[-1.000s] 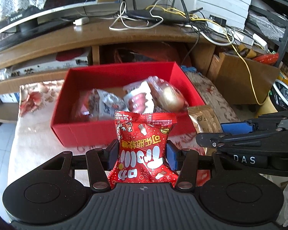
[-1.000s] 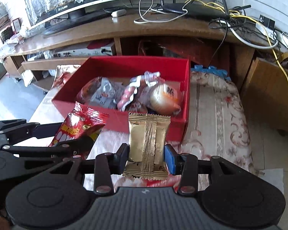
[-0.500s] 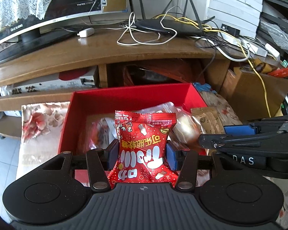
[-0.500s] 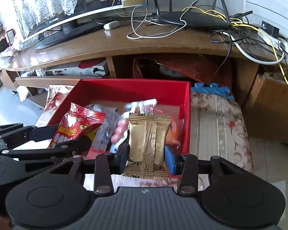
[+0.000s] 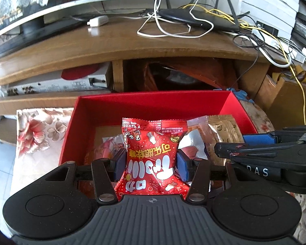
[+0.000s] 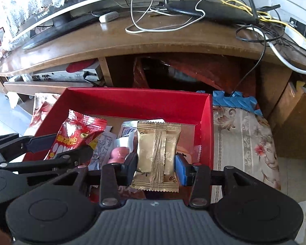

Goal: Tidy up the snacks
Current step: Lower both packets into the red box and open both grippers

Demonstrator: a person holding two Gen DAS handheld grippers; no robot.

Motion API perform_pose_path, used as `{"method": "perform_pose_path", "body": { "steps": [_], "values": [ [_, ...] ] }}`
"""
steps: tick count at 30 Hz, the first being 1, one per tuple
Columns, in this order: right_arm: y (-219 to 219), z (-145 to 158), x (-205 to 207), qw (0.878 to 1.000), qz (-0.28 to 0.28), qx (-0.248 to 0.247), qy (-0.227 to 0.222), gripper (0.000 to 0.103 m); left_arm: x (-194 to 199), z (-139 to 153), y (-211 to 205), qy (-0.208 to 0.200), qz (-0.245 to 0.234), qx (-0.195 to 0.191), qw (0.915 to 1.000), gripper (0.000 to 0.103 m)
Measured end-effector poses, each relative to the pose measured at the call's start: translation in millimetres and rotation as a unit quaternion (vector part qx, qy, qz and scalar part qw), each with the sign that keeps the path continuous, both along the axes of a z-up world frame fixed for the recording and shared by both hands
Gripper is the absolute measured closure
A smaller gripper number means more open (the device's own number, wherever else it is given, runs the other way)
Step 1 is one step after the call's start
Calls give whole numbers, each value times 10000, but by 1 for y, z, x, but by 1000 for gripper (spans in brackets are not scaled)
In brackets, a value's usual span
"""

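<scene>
1. Snacks are carried two at a time: a red packet (image 5: 151, 159) is clamped upright by the left gripper (image 5: 151, 163), and a gold packet (image 6: 157, 155) is pinched by the right gripper (image 6: 156, 166), apparently for dropping together.
2. Both packets are held over the red box (image 6: 136, 102), side by side.
3. Several wrapped snacks (image 6: 116, 153) are seen lying inside the box.
4. Beyond, a wooden TV stand (image 5: 132, 47) is strewn with cables.
</scene>
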State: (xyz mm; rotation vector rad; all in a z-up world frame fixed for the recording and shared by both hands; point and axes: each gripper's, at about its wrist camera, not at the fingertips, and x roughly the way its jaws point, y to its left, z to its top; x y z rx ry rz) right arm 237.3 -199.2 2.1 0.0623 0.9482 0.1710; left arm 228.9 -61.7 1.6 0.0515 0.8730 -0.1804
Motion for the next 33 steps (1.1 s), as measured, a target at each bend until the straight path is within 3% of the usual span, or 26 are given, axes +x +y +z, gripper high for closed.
{"method": "perform_pose_path", "body": {
  "steps": [11,23,33],
  "values": [
    [-4,3,-2,9999,-127,-36,52,52,-7,4,8,42,202,22,9998,17],
    [-9,17,-30,9998,-196,96,-33,37,-36,15,19,-30,364,16,9993,11],
    [-8,20,-72,9996,-213,160,11,34,-69,21,29,-223,486,94,9985,5]
  ]
}}
